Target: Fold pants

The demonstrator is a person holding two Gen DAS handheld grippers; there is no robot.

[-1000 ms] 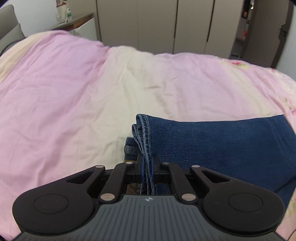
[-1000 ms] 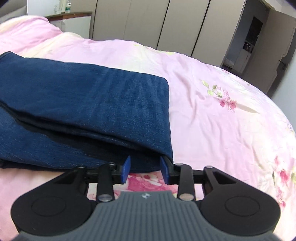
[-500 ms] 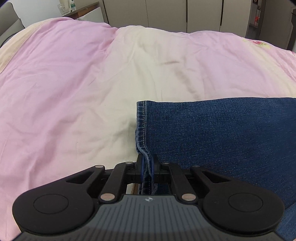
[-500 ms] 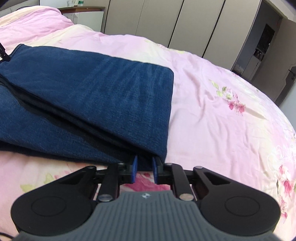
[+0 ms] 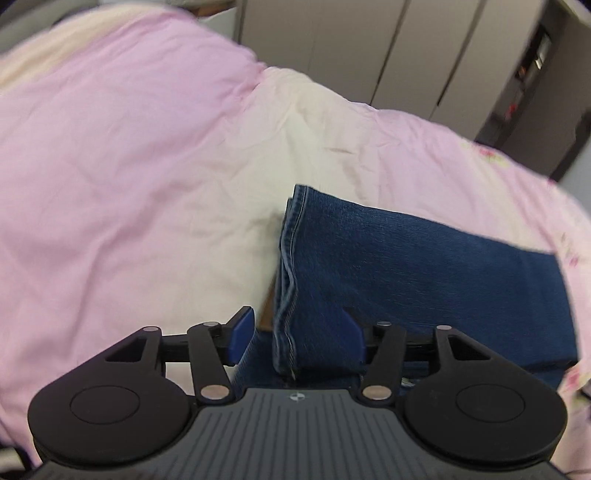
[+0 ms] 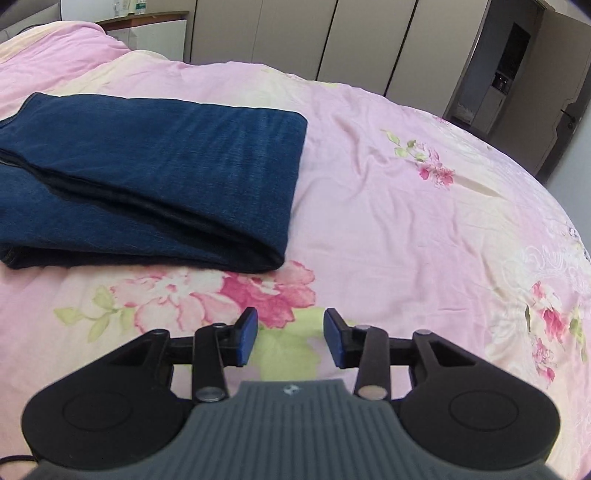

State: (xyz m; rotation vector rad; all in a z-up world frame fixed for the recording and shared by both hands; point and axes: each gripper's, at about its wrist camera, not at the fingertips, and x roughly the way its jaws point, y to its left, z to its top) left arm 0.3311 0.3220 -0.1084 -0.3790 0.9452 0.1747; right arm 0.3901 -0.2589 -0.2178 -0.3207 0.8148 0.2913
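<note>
Dark blue denim pants (image 6: 155,177) lie folded on the pink bedspread, upper left in the right wrist view. In the left wrist view their stitched hem end (image 5: 291,266) runs down between the fingers of my left gripper (image 5: 297,336). Its jaws are opening and the blue pads stand clear of the cloth on both sides. My right gripper (image 6: 290,341) hovers over a printed flower a short way in front of the folded edge. Its jaws are opening too, with nothing between them.
The bed cover (image 6: 406,206) is pink with cream patches and flower prints and fills most of both views. Beige wardrobe doors (image 6: 288,33) stand behind the bed. A low cabinet (image 6: 147,22) with bottles sits at the far left.
The left gripper let go of the hem and spread its jaws, and its view rolled. The right gripper released the folded edge, backed away from the pants and parted its jaws.
</note>
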